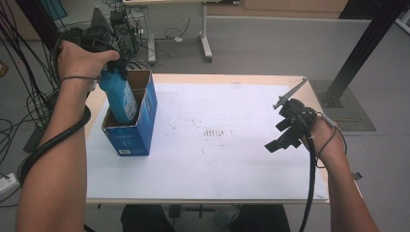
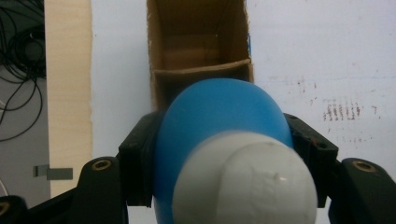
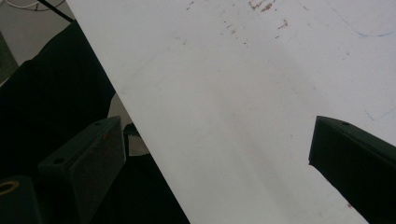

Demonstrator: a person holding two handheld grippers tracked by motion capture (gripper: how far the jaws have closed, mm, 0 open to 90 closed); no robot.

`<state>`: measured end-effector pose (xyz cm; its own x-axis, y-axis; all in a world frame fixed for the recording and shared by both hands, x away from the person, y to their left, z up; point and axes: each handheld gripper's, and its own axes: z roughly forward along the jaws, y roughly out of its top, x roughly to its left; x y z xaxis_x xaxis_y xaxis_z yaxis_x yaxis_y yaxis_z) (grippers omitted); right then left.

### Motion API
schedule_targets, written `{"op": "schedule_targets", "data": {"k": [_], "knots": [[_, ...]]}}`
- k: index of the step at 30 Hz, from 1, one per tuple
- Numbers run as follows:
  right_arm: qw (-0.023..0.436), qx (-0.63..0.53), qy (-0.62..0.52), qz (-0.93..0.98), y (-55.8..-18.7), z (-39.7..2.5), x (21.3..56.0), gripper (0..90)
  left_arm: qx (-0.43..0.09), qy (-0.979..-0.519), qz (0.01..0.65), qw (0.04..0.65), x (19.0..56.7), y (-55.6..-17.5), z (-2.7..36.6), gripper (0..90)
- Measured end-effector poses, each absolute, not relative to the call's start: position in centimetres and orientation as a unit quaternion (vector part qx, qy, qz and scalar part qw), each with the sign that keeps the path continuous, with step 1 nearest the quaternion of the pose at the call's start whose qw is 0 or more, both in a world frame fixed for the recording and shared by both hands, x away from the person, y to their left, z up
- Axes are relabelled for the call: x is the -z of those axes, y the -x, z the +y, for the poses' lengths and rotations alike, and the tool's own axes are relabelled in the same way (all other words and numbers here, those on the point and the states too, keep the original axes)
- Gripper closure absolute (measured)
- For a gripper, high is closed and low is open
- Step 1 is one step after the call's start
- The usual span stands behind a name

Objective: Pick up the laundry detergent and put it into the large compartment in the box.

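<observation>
Nearest the person, the right gripper (image 1: 282, 137) hangs over the right side of the white paper-covered table (image 1: 232, 159), its jaws spread wide with nothing between them. Farther off at the left, the left gripper (image 1: 112, 63) has its jaws closed on the upper part of a blue plastic bottle with a white cap (image 2: 219, 121), whose base stands tilted inside the open blue cardboard box (image 1: 142, 121).
</observation>
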<state>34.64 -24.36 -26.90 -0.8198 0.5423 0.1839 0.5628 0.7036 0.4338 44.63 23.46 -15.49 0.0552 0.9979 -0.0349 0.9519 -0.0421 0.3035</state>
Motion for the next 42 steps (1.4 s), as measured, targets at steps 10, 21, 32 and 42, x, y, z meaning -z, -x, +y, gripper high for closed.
{"op": "schedule_targets", "data": {"k": [10,21,32,42], "knots": [[0.02,0.241,0.3,-0.923,-34.7,-24.3,27.0,3.5,-0.086,-0.713,0.686,0.115,17.6,-44.9,23.5,37.5],[0.022,0.241,0.301,-0.922,-34.8,-24.3,27.1,3.5,-0.069,-0.716,0.686,0.108,20.4,-45.1,23.4,37.5],[0.022,0.24,0.302,-0.922,-34.8,-24.3,27.1,3.5,-0.071,-0.713,0.689,0.107,22.3,-45.0,23.3,37.5],[0.023,0.241,0.302,-0.922,-34.8,-24.2,27.2,3.5,-0.062,-0.711,0.693,0.102,24.1,-45.1,23.2,37.5]]}}
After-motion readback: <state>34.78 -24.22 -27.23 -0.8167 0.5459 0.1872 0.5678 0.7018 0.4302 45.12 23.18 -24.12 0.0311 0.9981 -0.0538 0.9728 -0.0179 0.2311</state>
